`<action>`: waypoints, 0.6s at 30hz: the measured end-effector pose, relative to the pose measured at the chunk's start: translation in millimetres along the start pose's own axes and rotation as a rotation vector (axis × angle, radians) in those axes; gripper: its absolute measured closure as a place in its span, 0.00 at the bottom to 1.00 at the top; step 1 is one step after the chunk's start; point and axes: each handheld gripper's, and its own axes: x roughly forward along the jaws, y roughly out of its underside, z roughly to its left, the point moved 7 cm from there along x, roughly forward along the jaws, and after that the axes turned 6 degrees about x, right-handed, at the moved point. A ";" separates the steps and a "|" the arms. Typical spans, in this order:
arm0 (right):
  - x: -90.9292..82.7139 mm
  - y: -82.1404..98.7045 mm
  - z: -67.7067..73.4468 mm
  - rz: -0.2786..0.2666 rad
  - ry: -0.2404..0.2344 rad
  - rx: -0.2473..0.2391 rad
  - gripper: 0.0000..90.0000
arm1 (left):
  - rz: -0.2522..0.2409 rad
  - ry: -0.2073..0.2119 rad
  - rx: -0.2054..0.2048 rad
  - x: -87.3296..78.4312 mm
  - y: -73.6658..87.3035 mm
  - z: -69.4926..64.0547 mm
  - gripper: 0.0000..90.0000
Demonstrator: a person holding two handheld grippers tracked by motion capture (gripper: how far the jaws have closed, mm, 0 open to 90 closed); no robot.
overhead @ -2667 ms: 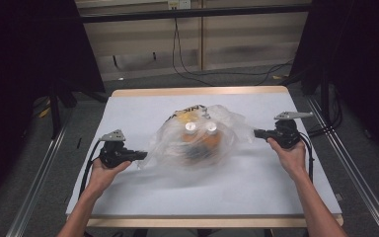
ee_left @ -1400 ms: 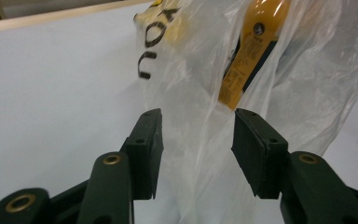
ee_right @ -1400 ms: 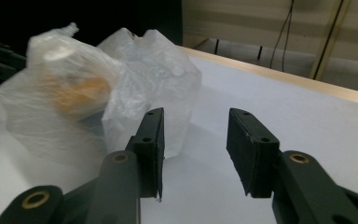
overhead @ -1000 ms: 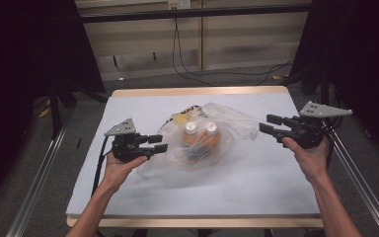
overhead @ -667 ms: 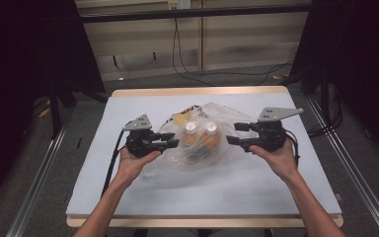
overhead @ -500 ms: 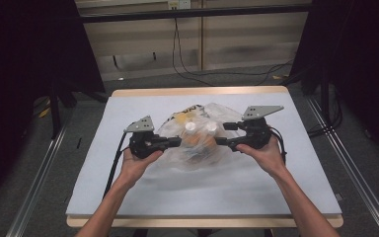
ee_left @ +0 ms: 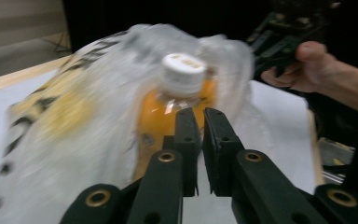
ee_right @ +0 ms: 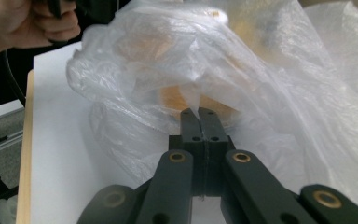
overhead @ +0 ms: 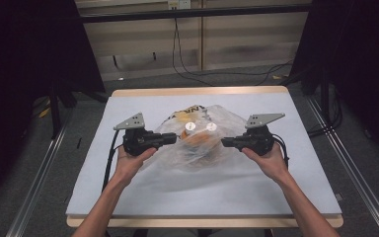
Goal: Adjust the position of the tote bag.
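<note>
Both hands have come in from the table's edges to the bag (overhead: 197, 143), and both sets of jaws have just been closing. We now have the left gripper (ee_left: 199, 122) nearly shut on a fold of film in front of the orange bottle (ee_left: 170, 109), and the right gripper (ee_right: 199, 114) clamped on film at the far side. The bag lies mid-table (overhead: 128, 197), its bottles inside. We judge this the gripping step; next we would pull the film apart or lift, evenly, without tearing.
</note>
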 end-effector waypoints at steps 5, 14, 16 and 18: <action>6.1 13.9 -10.5 0.036 0.019 0.016 1.00 | 0.211 -0.095 0.002 21.2 43.0 20.7 0.91; 19.9 44.8 -35.6 0.118 0.061 0.067 1.00 | 0.344 -0.100 0.000 39.0 70.7 28.0 0.83; 19.6 46.8 -37.2 0.123 0.063 0.074 1.00 | 0.365 -0.101 0.014 39.6 75.3 29.3 0.83; 18.8 55.6 -44.0 0.139 0.075 0.091 1.00 | 0.381 -0.109 0.016 39.3 78.9 31.2 0.83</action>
